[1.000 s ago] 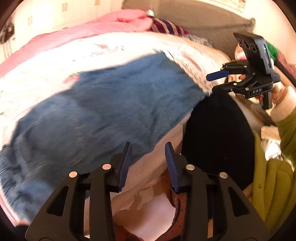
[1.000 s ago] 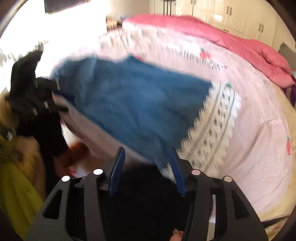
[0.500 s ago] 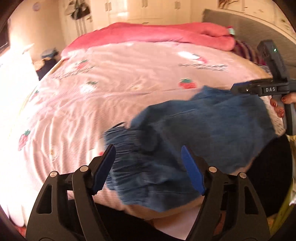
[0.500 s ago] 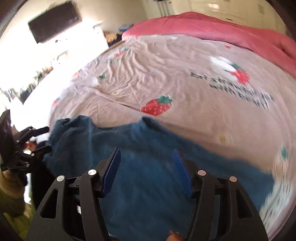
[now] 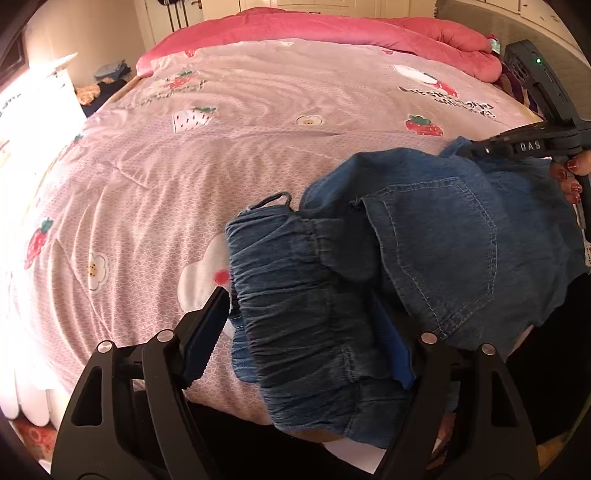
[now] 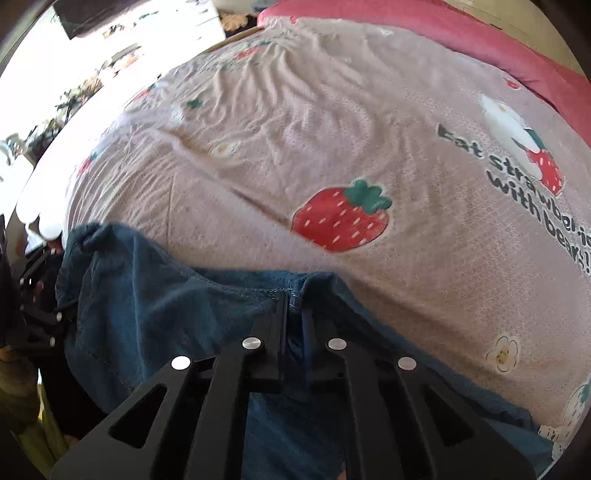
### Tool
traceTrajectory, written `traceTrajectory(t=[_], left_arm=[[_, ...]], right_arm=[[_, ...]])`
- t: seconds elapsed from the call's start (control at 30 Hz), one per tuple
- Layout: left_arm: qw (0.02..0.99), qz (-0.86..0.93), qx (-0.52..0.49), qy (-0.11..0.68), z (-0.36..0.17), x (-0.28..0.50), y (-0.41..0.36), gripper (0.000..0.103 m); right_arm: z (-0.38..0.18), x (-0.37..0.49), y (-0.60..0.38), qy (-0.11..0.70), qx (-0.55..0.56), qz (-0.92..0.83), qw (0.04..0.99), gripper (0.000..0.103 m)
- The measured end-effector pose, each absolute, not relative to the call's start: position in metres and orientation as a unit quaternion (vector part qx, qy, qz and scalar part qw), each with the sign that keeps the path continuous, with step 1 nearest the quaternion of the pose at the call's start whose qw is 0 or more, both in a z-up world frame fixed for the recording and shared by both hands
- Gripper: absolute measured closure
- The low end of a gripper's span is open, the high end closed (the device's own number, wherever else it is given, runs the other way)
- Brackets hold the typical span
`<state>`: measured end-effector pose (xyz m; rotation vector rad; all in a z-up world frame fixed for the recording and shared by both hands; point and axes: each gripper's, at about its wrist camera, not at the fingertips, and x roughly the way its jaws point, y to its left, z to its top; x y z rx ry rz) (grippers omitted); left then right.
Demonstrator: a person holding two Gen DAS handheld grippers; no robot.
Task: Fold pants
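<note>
Blue denim pants (image 5: 424,258) lie bunched at the near edge of a bed. In the left wrist view the elastic waistband (image 5: 295,314) lies between the wide-open jaws of my left gripper (image 5: 306,332), not gripped. A back pocket (image 5: 436,236) faces up. My right gripper (image 5: 476,149) shows at the far right, on the pants' far edge. In the right wrist view my right gripper (image 6: 293,314) is shut on a hem edge of the pants (image 6: 166,325). The left gripper shows dimly at the left edge of that view (image 6: 37,317).
The bed has a pink strawberry-print sheet (image 5: 221,155), which also shows in the right wrist view (image 6: 332,147). A rolled pink quilt (image 5: 351,33) lies along the far side. Furniture and clutter (image 6: 92,55) stand beyond the bed's left side.
Both grippers came down over the pants. My right gripper closed on the pants' edge. My left gripper stayed open and moved over the waistband.
</note>
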<state>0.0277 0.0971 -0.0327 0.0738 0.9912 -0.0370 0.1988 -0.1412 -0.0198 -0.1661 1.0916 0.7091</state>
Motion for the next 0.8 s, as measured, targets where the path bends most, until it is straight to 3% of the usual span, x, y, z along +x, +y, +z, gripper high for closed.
traceTrajectory(t=[0.43, 0.53, 0.6, 0.67, 0.8], left_arm=[[0.876, -0.022, 0.018, 0.481, -0.036, 0.033, 0.101, 0.030], [0.883, -0.021, 0.011, 0.468, -0.029, 0.028, 0.105, 0.030], [0.889, -0.019, 0.004, 0.457, -0.020, 0.024, 0.108, 0.030], [0.899, -0.013, -0.006, 0.438, -0.005, 0.018, 0.112, 0.030], [0.921, -0.007, -0.017, 0.388, 0.029, 0.007, 0.113, 0.030]], right_arm=[[-0.025, 0.224, -0.146, 0.484, -0.023, 0.316, 0.816, 0.099], [0.009, 0.207, -0.181, 0.437, 0.005, 0.312, 0.844, 0.089], [0.027, 0.193, -0.209, 0.413, 0.023, 0.303, 0.858, 0.071], [0.043, 0.169, -0.242, 0.393, 0.032, 0.290, 0.872, 0.059], [0.050, 0.122, -0.278, 0.378, 0.006, 0.264, 0.887, 0.050]])
